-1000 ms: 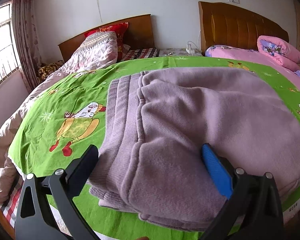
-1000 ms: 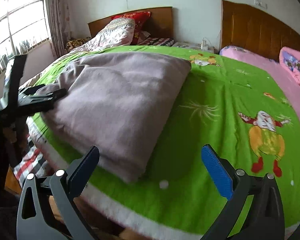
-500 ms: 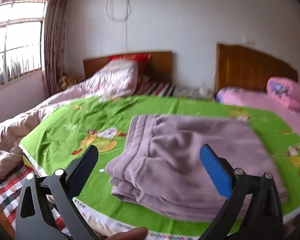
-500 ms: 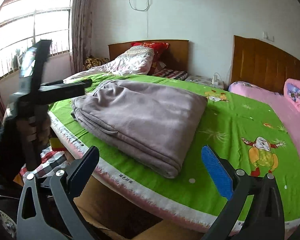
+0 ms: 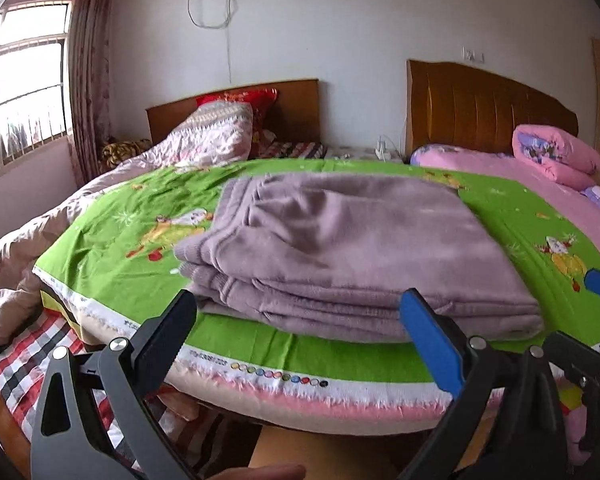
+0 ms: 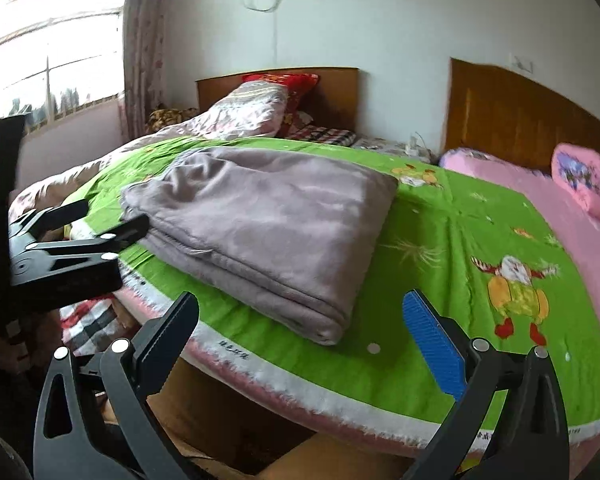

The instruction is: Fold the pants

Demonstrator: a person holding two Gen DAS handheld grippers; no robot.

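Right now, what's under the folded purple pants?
The folded purple pants lie on a green cartoon blanket, which shows all around them. The part of the blanket right beneath them is covered, so whether any cartoon picture is printed there cannot be seen.

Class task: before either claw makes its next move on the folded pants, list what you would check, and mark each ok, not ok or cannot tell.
1. Purple pants folded into one stack: ok.
2. Pants fully on the green blanket, not overhanging: ok.
3. Left claw open, holding nothing: ok.
4. Right claw open, holding nothing: ok.
5. Both claws clear of the pants: ok.
6. Edges squared on the far side: cannot tell.
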